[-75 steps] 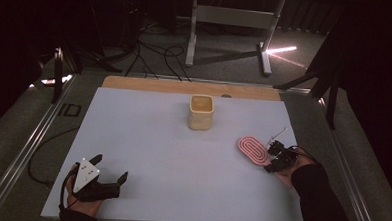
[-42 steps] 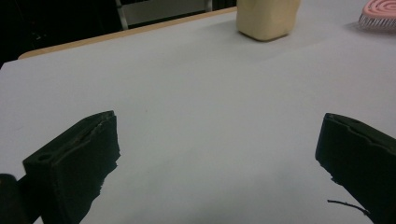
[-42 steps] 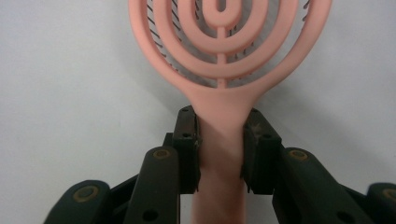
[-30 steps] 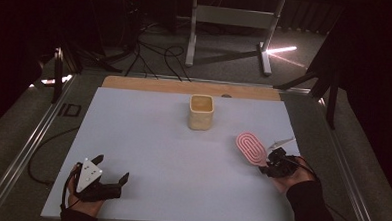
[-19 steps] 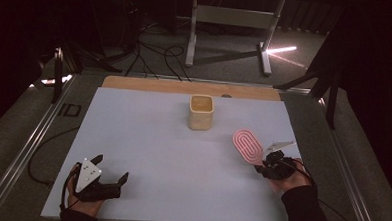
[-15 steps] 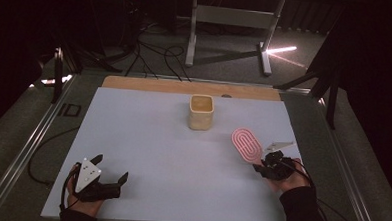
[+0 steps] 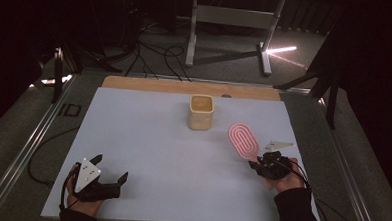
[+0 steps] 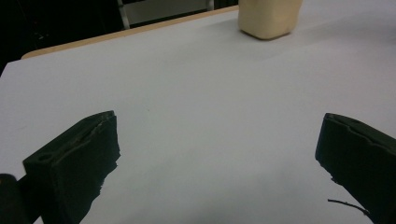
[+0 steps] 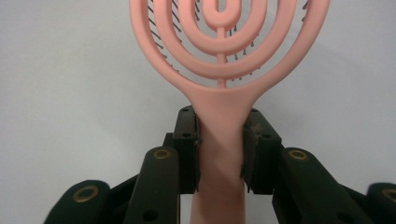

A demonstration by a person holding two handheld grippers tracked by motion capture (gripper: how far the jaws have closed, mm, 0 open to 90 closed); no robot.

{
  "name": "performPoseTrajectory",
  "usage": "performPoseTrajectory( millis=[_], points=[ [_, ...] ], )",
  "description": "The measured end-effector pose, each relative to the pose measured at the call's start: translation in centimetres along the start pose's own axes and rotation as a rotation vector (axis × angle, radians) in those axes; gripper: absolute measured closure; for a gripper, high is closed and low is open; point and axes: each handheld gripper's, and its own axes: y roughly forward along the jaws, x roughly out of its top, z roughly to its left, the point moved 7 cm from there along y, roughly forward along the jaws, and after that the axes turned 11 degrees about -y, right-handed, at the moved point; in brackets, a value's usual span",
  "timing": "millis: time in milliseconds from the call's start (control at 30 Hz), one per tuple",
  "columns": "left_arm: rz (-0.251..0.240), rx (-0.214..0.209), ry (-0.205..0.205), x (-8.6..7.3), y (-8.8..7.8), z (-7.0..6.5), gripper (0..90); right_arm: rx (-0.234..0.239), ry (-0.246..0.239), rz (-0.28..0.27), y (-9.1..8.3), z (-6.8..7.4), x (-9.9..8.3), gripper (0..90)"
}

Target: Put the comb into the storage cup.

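Hairbrush (image 9: 219,116): pink plastic, concentric oval loops | right gripper (image 9: 220,149) clamps handle | left gripper (image 8: 219,158) wide

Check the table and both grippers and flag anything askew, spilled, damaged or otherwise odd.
Nothing stands out. The beige square cup stands upright on the white table with no spill around it. The right gripper has its jaws shut squarely on the handle of the pink looped-head hairbrush. The left gripper rests open on bare table.

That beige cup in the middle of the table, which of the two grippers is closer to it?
Right. The right gripper, clamped on the pink brush, sits just right of and nearer than the cup. The left gripper rests open at the near-left corner, farther off.
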Motion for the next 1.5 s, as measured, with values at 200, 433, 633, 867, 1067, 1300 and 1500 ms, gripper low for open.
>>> performPoseTrajectory(
  millis=[200, 433, 633, 867, 1067, 1300, 1500],
  points=[
    [-0.002, 0.005, -0.003, 0.0, 0.0, 0.1, 0.3, -0.014, 0.009, -0.032, -0.2, 0.0, 0.2, 70.4],
    [-0.006, 0.007, 0.002, 0.1, -0.1, 0.1, 0.3, -0.037, 0.017, -0.079, -0.8, -0.2, 0.6, 70.4],
    [-0.008, 0.005, 0.005, 0.2, -0.1, 0.1, 0.3, -0.04, 0.036, -0.097, -0.7, -0.4, 0.3, 70.4],
    [-0.001, -0.001, 0.017, 0.1, 0.1, 0.0, 0.3, -0.01, 0.063, -0.155, -1.0, 0.1, 1.0, 70.4],
    [0.004, 0.002, 0.012, 0.1, 0.2, 0.1, 0.3, 0.018, 0.065, -0.198, -1.4, 0.7, 1.9, 70.4],
    [0.009, 0.0, 0.017, 0.0, 0.4, 0.0, 0.3, 0.035, 0.059, -0.215, -1.1, 1.1, 2.4, 70.4],
    [0.01, 0.0, 0.017, 0.0, 0.4, 0.0, 0.3, 0.055, 0.063, -0.23, -0.7, 1.6, 2.7, 70.4]
  ],
)
